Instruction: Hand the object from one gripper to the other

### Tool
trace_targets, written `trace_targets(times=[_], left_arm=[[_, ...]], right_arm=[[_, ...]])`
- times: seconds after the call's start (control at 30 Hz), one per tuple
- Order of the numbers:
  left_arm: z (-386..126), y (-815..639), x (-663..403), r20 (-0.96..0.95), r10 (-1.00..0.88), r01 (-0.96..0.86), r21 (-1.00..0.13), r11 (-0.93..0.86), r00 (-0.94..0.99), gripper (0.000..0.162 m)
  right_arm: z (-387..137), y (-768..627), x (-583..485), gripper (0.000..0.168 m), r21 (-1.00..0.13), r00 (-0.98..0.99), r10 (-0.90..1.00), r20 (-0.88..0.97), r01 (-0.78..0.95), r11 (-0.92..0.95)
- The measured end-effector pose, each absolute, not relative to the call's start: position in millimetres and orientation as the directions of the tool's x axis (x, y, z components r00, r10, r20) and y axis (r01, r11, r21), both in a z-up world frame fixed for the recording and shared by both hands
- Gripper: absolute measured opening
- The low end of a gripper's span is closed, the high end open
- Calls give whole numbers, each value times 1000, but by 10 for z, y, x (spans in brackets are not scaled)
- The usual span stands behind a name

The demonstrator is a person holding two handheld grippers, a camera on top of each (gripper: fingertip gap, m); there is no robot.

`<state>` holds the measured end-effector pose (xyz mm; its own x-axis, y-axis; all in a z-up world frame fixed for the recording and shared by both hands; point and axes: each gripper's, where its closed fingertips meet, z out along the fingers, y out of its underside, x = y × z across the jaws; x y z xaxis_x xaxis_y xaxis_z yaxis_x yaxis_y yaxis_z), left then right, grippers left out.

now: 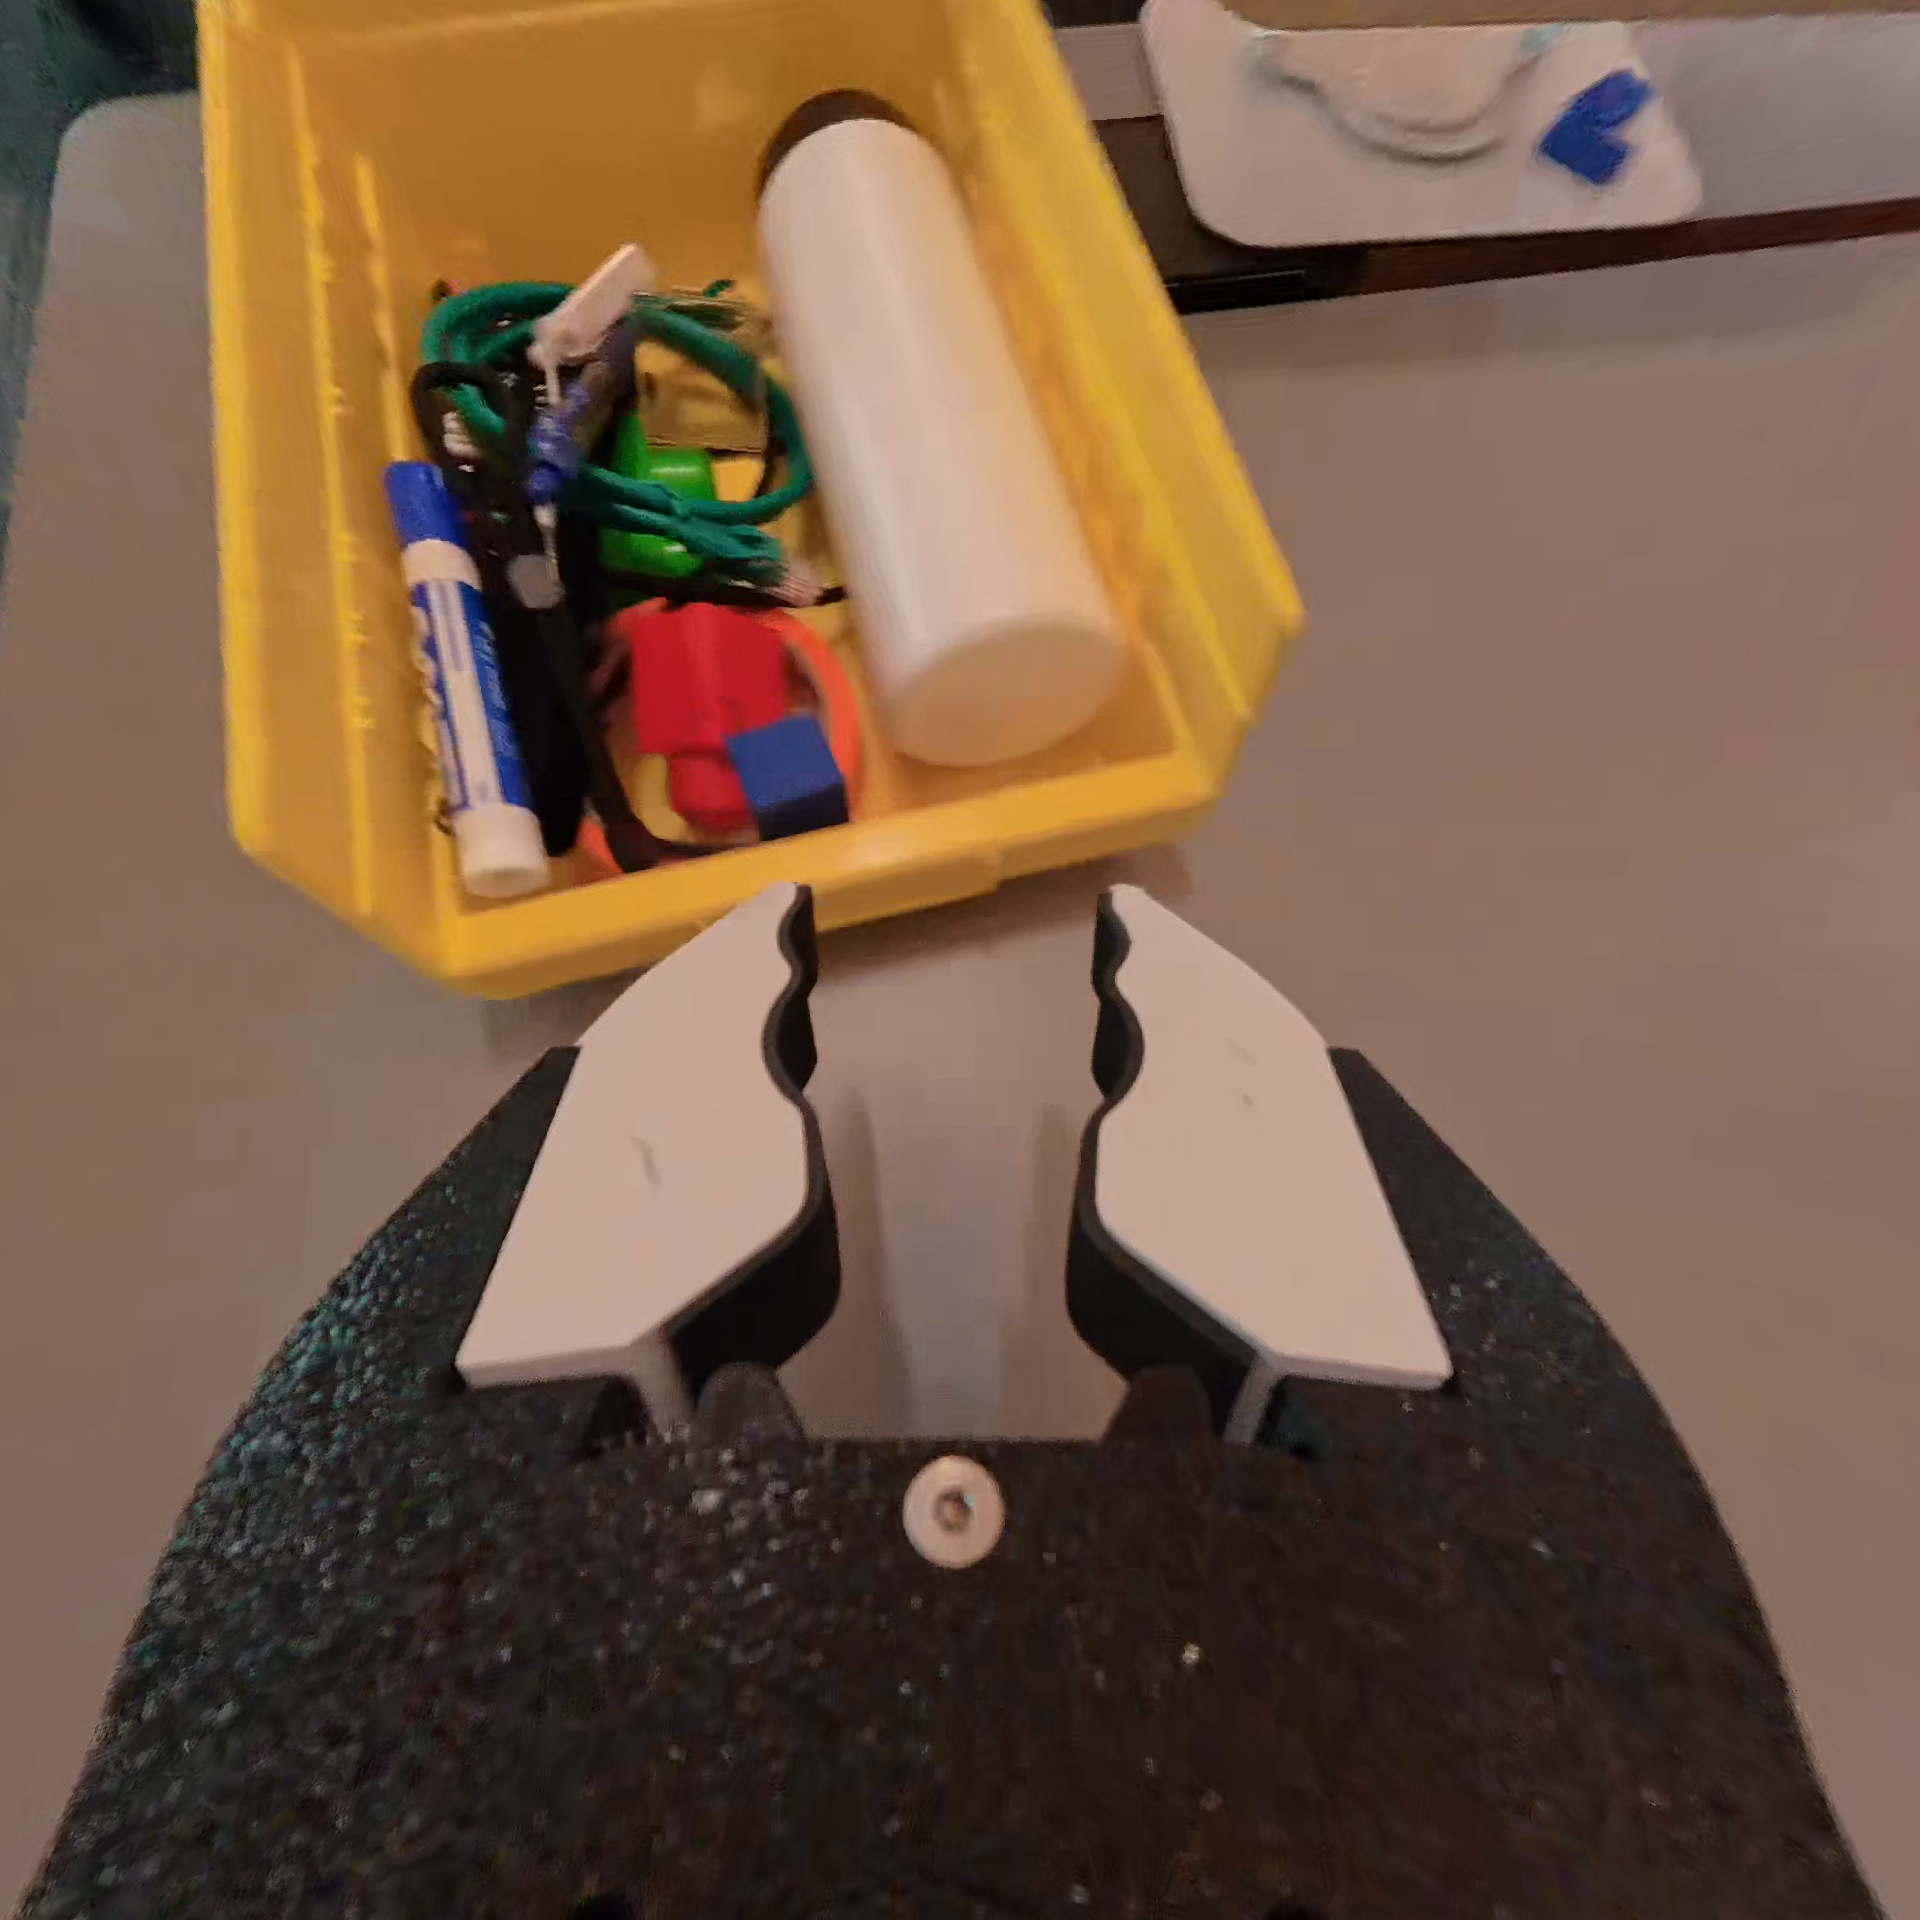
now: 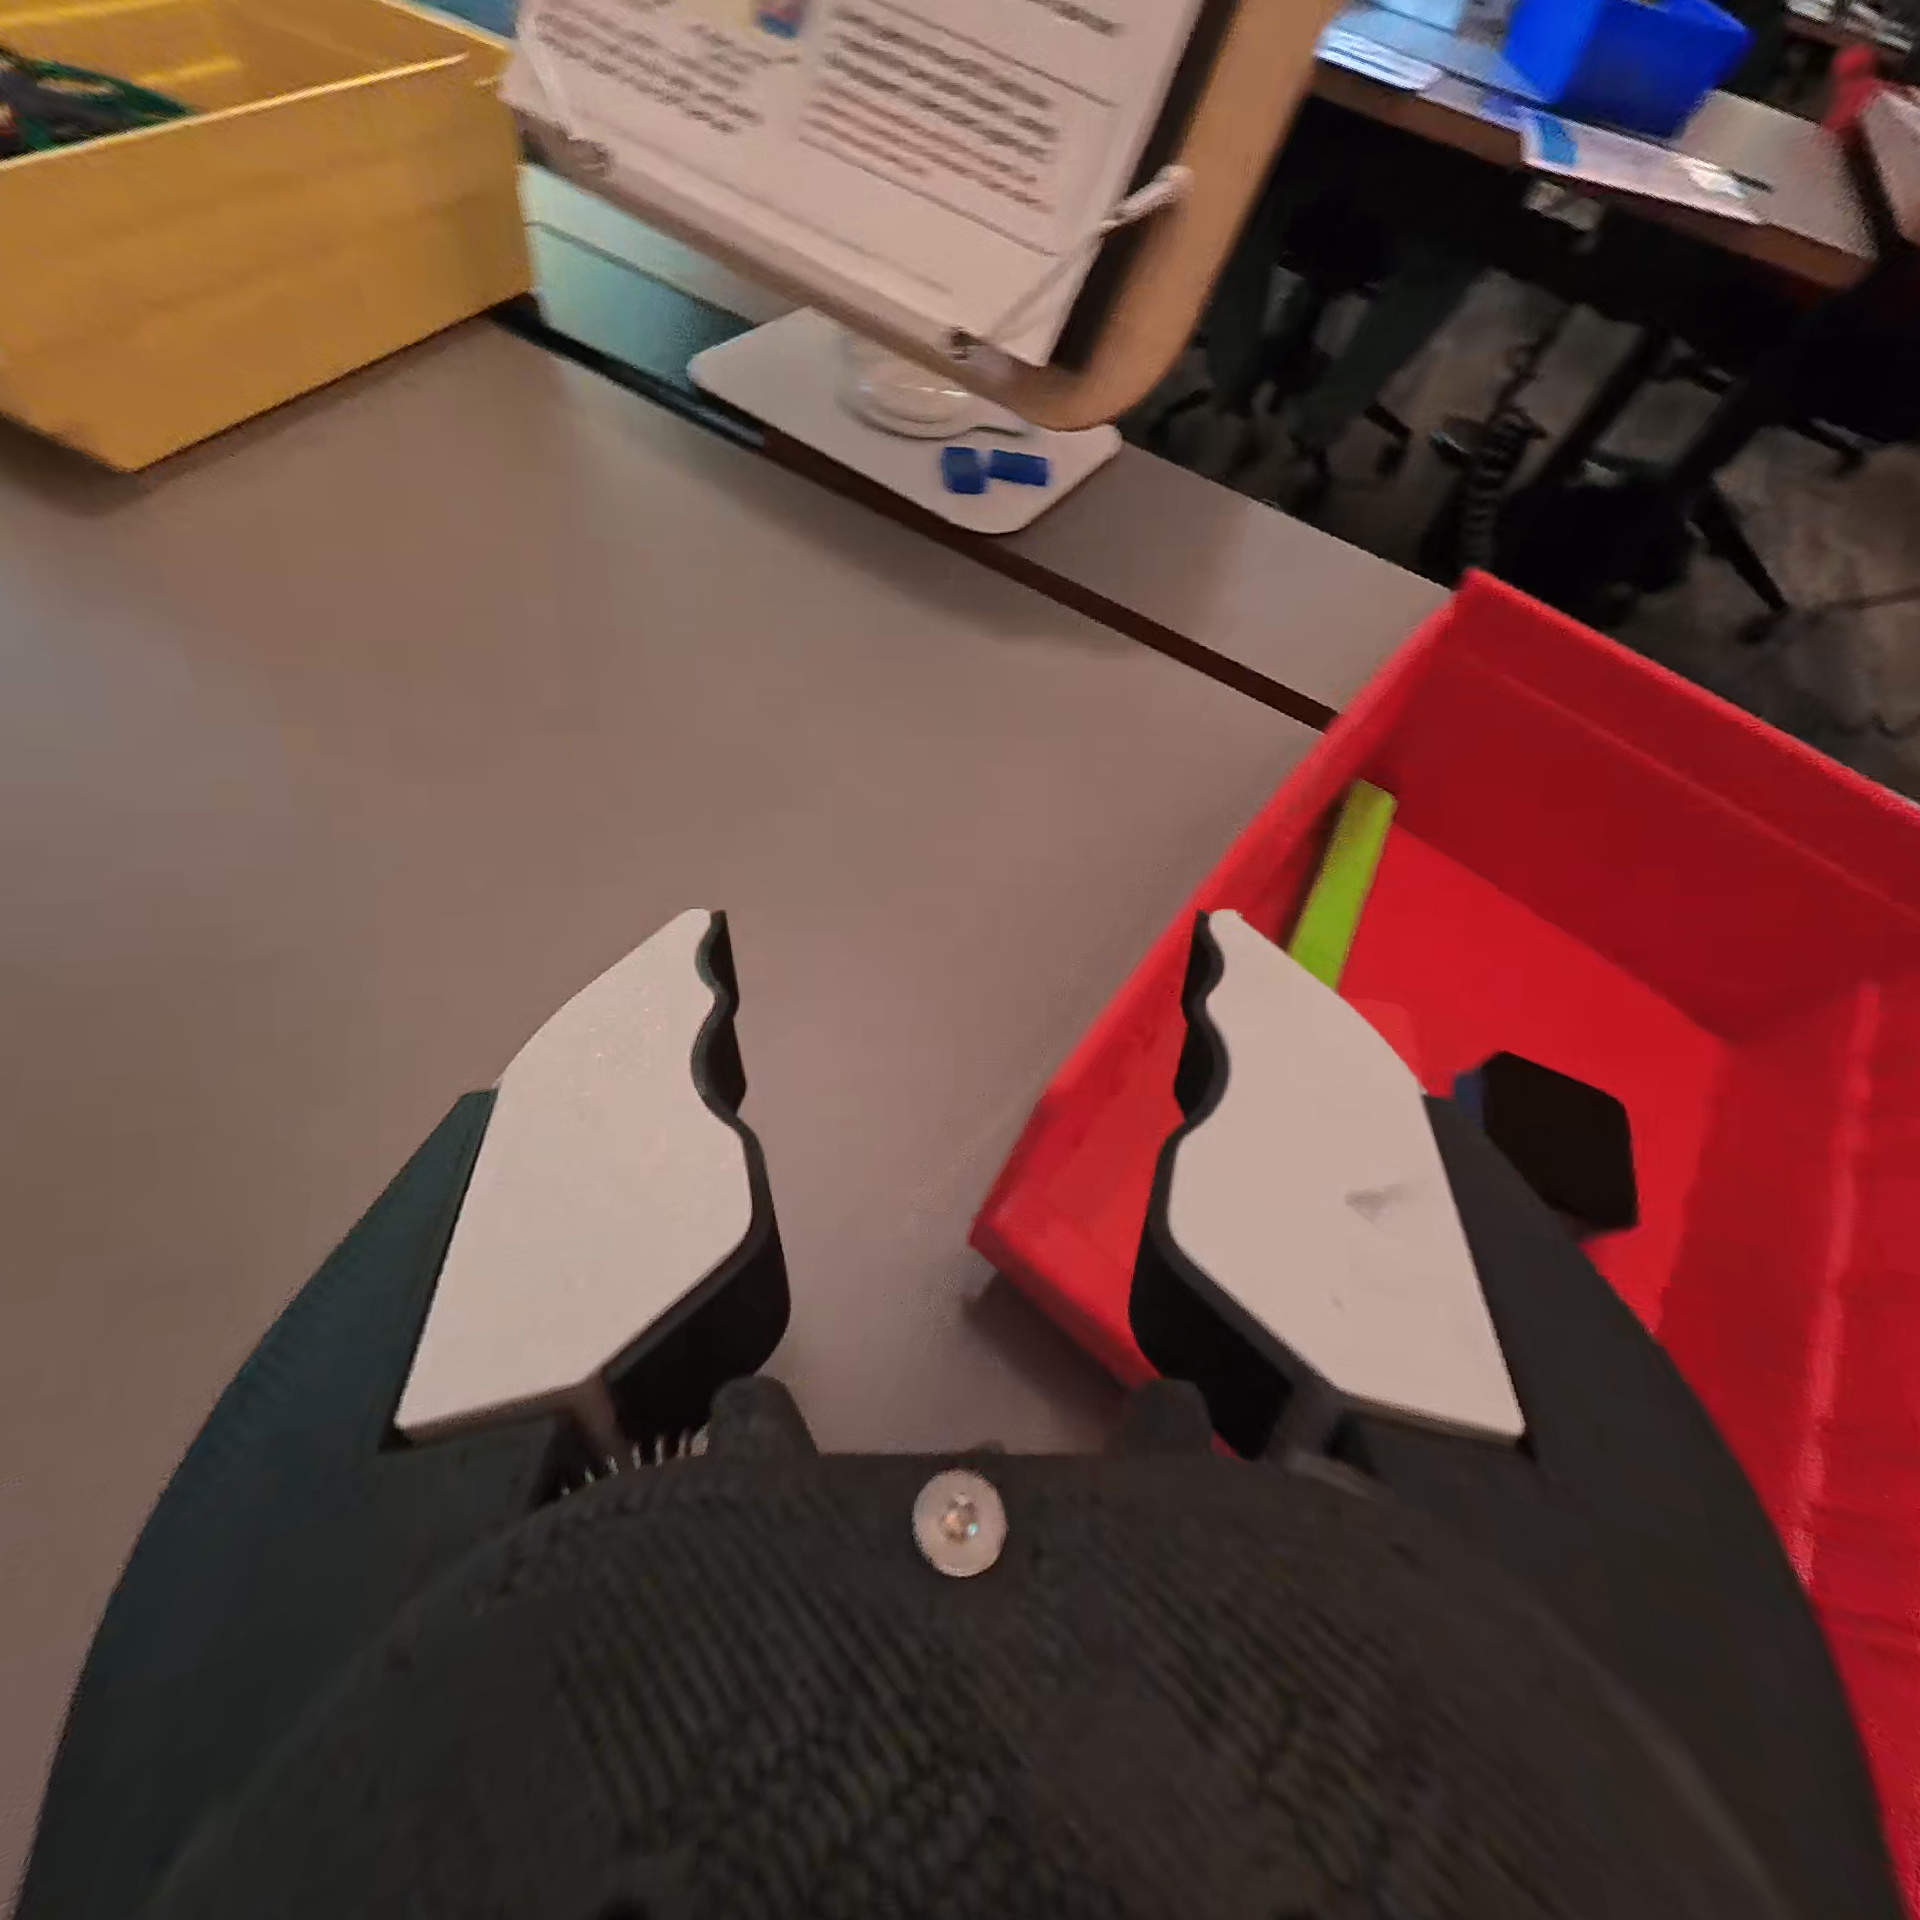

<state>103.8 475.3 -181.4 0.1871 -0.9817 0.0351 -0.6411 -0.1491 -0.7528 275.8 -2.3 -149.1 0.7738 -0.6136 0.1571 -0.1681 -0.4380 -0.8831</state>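
In the left wrist view my left gripper (image 1: pixel 951 914) is open and empty, just in front of a yellow bin's (image 1: pixel 312 520) near wall. The bin holds a white cylinder bottle (image 1: pixel 914 447), a blue-and-white marker (image 1: pixel 457 665), green cord (image 1: pixel 665 488), a red piece (image 1: pixel 707 675), a blue block (image 1: pixel 784 774) and black scissors (image 1: pixel 520 623). In the right wrist view my right gripper (image 2: pixel 961 935) is open and empty above the grey table (image 2: pixel 520 727), beside a red bin (image 2: pixel 1558 1039) holding a lime green strip (image 2: pixel 1345 883) and a black piece (image 2: pixel 1558 1153).
A white stand base (image 2: pixel 997 478) with blue tape (image 2: pixel 992 468) carries a paper sheet holder (image 2: pixel 831 135) at the table's far edge. The yellow bin (image 2: pixel 229 249) shows at the upper left of the right wrist view. Another desk with a blue box (image 2: pixel 1621 52) stands behind. The grippers' ends are close to 50 cm from one another.
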Motion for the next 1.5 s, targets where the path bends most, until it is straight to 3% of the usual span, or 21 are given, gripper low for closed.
trace_targets(times=[0.1,0.3,0.43,0.53,0.63,0.8,0.9,1.0,1.1,1.23,1.37,1.5], left_arm=[[-1867,5001,1254,88,-970,-724,-651,-229,227,51],[-2066,5179,1469,174,-928,-823,-429,-373,330,46],[-2277,5238,1434,104,-927,-880,-292,-374,360,46],[-2385,5297,1447,56,-924,-887,-262,-380,379,42],[-2472,5348,1514,38,-918,-873,-294,-388,395,32],[-2423,5337,1528,32,-936,-878,-337,-340,350,29],[-2096,5312,1600,123,-936,-817,-458,-349,331,29],[-1541,5187,1701,331,-906,-662,-622,-419,262,29],[-781,4702,1708,494,-868,-438,-792,-424,-53,29],[-196,3560,1265,463,-717,-251,-886,-389,-522,29],[-75,2520,701,311,-516,-90,-908,-408,-798,29],[-58,1903,273,230,-347,-16,-852,-523,-909,28]], right_arm=[[-1509,102,2672,83,-854,787,-581,207,-144,-500],[-1344,390,2426,83,-892,848,-497,184,-69,-448],[-1355,458,2347,83,-891,872,-461,166,-67,-448],[-1344,481,2311,83,-893,881,-445,163,-60,-446],[-1346,486,2294,83,-890,883,-437,169,-54,-452],[-1339,489,2261,83,-891,890,-423,168,-46,-452],[-1315,515,2233,83,-903,898,-416,143,-53,-425],[-1273,587,2161,83,-919,912,-396,110,-59,-390],[-1137,743,1987,82,-949,937,-339,89,-23,-314],[-886,1057,1571,81,-989,980,-198,19,-11,-151],[-669,1378,800,80,-968,955,155,-251,-252,-13],[-528,1486,312,81,-835,779,367,-508,-550,13]])
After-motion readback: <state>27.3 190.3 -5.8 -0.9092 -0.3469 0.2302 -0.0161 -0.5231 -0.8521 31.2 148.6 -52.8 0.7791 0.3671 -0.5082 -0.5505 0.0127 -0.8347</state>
